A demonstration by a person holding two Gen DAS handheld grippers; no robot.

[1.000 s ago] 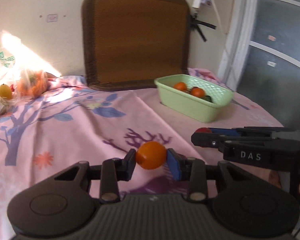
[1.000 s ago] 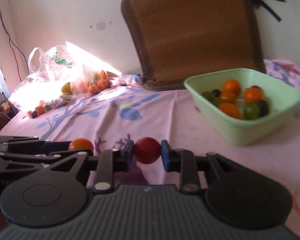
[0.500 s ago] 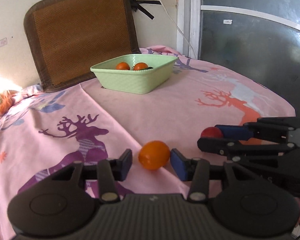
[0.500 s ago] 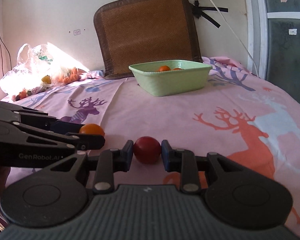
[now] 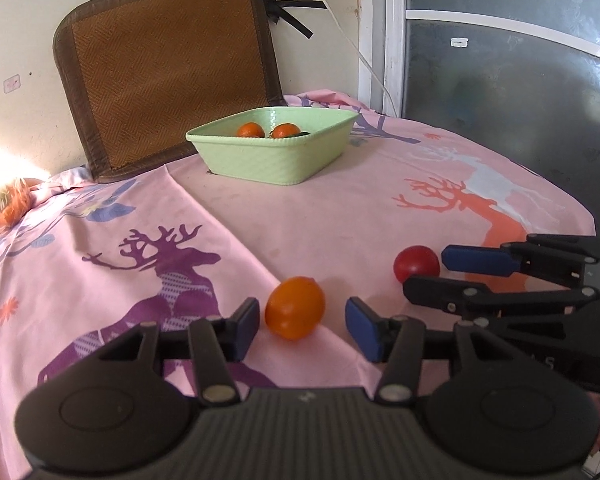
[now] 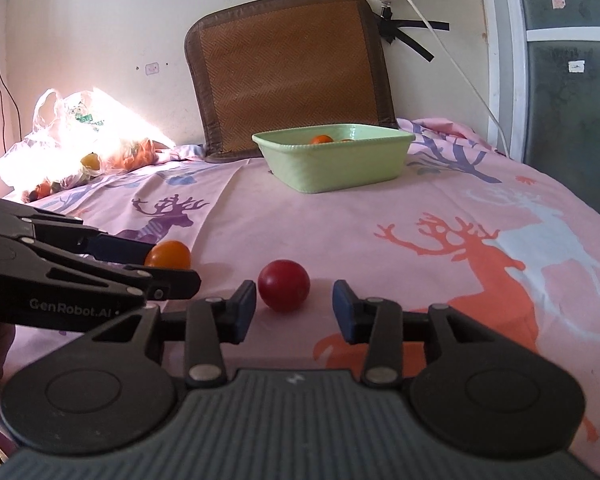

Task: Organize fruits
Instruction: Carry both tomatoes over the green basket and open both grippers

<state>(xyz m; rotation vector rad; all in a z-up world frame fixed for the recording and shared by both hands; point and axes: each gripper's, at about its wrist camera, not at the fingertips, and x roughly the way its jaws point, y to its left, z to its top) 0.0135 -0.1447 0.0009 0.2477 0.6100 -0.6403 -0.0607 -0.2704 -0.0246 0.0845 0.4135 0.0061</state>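
Change: both fruits, pinched a second ago, now lie released.
Orange fruit point(image 5: 295, 307): on the pink cloth near the surface's front edge, between the left hand-held gripper's point(image 5: 302, 325) spread jaws.
Red fruit point(image 6: 283, 285): just beside, between the right hand-held gripper's point(image 6: 293, 309) spread jaws.
Green basket point(image 6: 340, 164): toward the surface's back edge, holding oranges.
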